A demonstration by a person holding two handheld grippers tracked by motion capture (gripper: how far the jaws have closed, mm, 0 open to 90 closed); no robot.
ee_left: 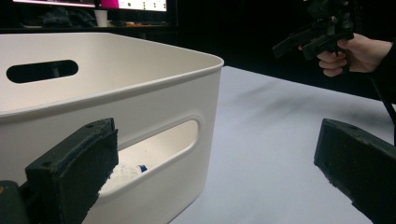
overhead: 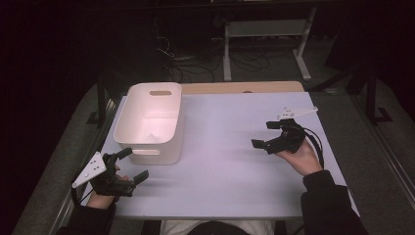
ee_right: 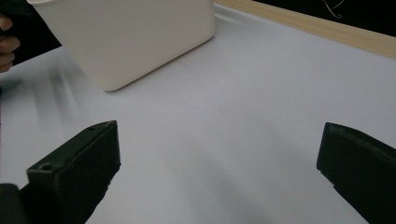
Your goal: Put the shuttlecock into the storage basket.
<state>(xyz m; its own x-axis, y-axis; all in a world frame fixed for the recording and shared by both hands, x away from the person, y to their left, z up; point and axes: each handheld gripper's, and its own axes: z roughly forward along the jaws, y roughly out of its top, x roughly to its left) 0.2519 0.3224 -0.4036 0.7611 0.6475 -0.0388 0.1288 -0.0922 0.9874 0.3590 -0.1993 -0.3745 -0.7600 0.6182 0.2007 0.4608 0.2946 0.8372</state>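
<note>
**Both grippers spread beside the white bin**

We see a white plastic bin (overhead: 149, 122) with handle slots standing upright on the far left part of the pale table (overhead: 230, 147). The left gripper (overhead: 133, 164) sits at the near left corner, just beside the bin's near wall; its jaws are spread wide with nothing between them. Through the handle slot in the left gripper view we make out something white and blue (ee_left: 133, 169) inside, too small to tell. The right gripper (overhead: 266, 133) is held over the right side of the table, well apart from the bin, jaws likewise spread and empty.
</note>
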